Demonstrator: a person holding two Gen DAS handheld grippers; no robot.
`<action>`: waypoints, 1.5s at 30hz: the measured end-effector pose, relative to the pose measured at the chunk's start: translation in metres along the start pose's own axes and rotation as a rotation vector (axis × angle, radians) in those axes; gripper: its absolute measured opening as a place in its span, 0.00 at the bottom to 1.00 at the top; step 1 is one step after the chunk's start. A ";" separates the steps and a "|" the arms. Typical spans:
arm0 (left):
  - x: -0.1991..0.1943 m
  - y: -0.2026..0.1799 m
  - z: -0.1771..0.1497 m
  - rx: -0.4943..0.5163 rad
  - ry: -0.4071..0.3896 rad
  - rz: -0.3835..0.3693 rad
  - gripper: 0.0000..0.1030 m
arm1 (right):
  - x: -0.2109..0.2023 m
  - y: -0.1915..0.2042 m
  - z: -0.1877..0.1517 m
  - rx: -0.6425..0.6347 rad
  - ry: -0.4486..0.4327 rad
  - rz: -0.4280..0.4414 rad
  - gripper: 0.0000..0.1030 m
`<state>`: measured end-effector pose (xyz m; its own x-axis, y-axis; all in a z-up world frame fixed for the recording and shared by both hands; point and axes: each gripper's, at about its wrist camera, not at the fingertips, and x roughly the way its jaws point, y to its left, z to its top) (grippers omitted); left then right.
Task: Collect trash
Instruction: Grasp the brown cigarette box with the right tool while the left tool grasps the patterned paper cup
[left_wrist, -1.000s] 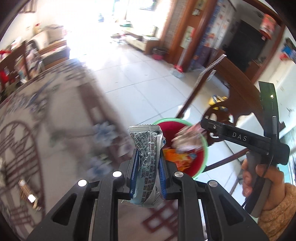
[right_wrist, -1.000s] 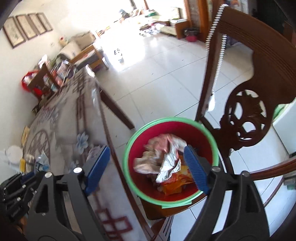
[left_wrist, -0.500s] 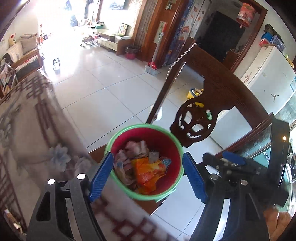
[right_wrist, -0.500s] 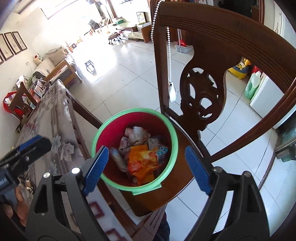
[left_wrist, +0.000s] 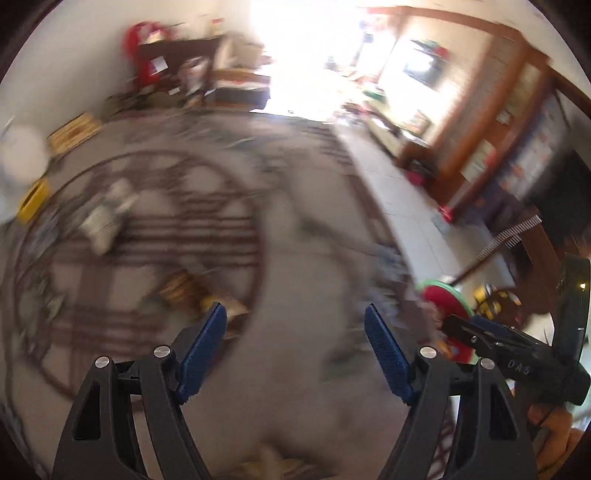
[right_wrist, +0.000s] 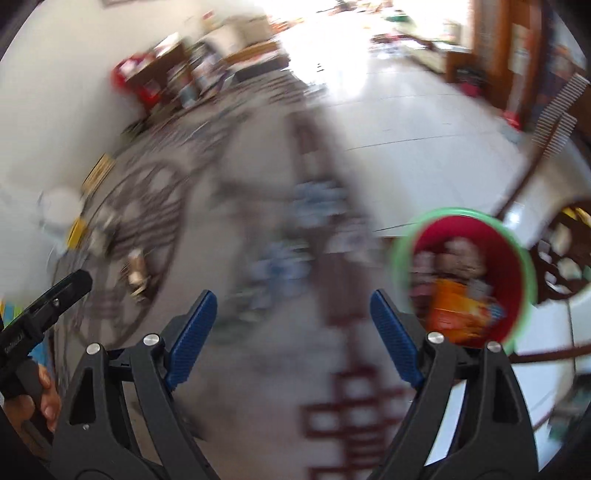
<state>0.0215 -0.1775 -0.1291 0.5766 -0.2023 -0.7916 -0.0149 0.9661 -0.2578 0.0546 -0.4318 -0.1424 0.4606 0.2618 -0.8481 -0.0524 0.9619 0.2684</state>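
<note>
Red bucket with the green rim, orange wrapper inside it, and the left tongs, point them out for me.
Red bucket (right_wrist: 517, 254): right wrist view, inner red wall.
Orange wrapper (right_wrist: 456, 314): right wrist view, wrapper's middle.
Left tongs (left_wrist: 295, 350): left wrist view, midway between the open blue tips.

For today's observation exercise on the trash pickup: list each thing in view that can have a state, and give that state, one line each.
left tool: open, nothing between its blue pads.
right tool: open, empty.
red bucket with green rim: upright, partly filled with wrappers.
orange wrapper: lying inside the bucket.
patterned tablecloth: spread over the table, a few blurred scraps still on it.
</note>
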 end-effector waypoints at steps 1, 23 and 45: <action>0.000 0.019 -0.001 -0.033 0.024 0.033 0.71 | 0.016 0.023 0.003 -0.043 0.029 0.026 0.81; 0.077 0.186 0.117 0.087 0.057 0.177 0.58 | 0.095 0.213 -0.034 -0.279 0.191 0.019 0.28; 0.090 0.169 0.110 0.094 0.154 -0.013 0.01 | 0.043 0.206 -0.041 -0.140 0.083 -0.023 0.29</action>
<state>0.1608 -0.0148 -0.1826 0.4444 -0.2300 -0.8658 0.0723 0.9725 -0.2212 0.0278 -0.2195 -0.1424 0.3890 0.2399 -0.8894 -0.1688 0.9677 0.1872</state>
